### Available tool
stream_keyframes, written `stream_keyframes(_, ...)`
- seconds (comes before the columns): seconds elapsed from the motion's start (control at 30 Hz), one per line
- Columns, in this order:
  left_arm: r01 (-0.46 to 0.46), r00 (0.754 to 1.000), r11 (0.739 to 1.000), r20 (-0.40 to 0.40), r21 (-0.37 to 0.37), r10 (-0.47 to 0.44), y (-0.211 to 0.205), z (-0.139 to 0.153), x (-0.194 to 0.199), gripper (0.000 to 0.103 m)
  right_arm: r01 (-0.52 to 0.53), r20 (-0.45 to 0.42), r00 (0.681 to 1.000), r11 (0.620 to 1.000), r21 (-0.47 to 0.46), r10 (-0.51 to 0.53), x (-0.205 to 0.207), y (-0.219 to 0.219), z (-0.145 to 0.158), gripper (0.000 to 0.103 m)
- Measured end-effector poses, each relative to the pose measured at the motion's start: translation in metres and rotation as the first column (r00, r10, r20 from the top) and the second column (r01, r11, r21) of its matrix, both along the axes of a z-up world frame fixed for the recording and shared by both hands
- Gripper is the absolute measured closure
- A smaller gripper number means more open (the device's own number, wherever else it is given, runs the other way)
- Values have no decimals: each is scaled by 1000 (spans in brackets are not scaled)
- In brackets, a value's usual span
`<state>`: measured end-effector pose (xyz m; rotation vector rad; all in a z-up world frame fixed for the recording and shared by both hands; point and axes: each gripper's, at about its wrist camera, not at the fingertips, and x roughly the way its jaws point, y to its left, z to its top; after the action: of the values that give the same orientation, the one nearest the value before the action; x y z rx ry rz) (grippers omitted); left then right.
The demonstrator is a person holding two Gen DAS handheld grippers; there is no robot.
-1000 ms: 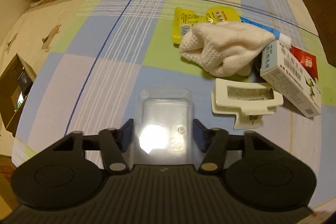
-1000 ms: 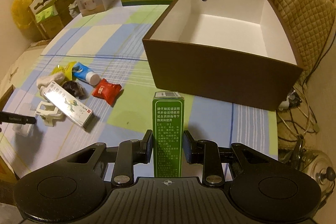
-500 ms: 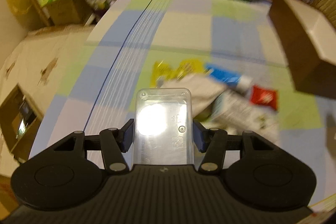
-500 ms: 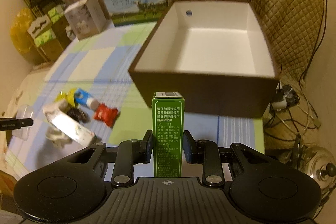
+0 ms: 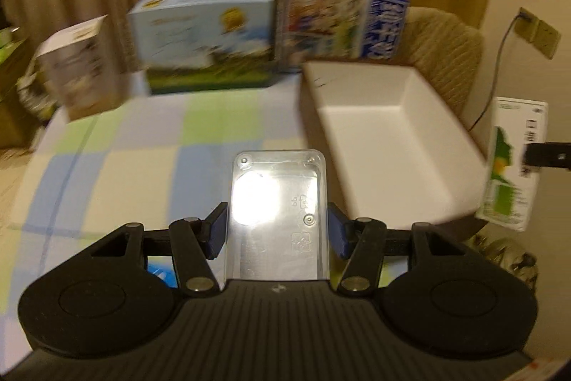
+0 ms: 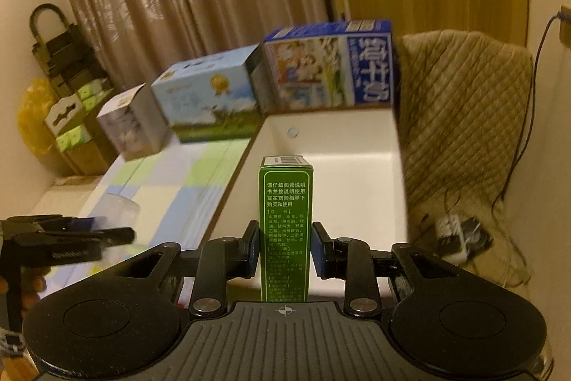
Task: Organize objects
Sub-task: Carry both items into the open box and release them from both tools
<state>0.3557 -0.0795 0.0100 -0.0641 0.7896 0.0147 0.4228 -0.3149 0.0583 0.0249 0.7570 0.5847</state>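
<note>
Storage box [image 5: 385,138], white inside and brown outside, sits at the table's [image 5: 150,166] right edge, open and bare, presumably where we are gathering the loose items. Left wrist view: our left gripper [image 5: 278,231] has its jaws clamped on the long sides of a clear plastic case [image 5: 278,202], flat face up, glare across it; the embossed marks are too faint to read. It hangs above the table just beside the box's near-left wall. At far right the green-and-white carton [image 5: 514,166] shows, pinched by the right gripper's fingertip [image 5: 546,156], above the box's right rim. Milk cartons [image 5: 207,38] line the table's far edge; print blurred. Right wrist view: our right gripper [image 6: 285,249] is closed on the narrow sides of the carton [image 6: 285,224], held upright so it should drop end-first; white Chinese text advises reading the instructions, barcode on top. It hovers over the box's [image 6: 342,163] near end. The left gripper [image 6: 71,238] is at lower left. A blue carton [image 6: 332,66] stands behind the box, large characters partly legible.
</note>
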Motion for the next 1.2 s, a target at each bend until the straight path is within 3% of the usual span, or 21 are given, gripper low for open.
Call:
stream_keyframes(0.2, 57, 998, 998, -11, -5, -57, -55, -4, 59, 51, 4, -73, 997, 998, -69, -9, 47, 12, -29, 76)
stream_keyframes(0.37, 78, 993, 996, -86, -39, -81, -81, -25, 96, 51, -9, -189, 982, 990, -140, -18, 82, 16, -64, 76)
stream_keyframes(0.53, 99, 984, 995, -147, -12, -100, -98, -48, 116, 51, -37, -294, 956, 981, -188, -21, 106, 16, -98, 76)
stream_keyframes(0.7, 79, 977, 997, -199, -19, -81, -99, -66, 126, 51, -69, -331, 943, 970, -235, -13, 117, 20, -117, 76)
stream_keyframes(1.2, 106, 963, 994, -248, -8, -105, -114, -86, 136, 50, -95, -330, 944, 978, -187, 29, 122, 8, -109, 66)
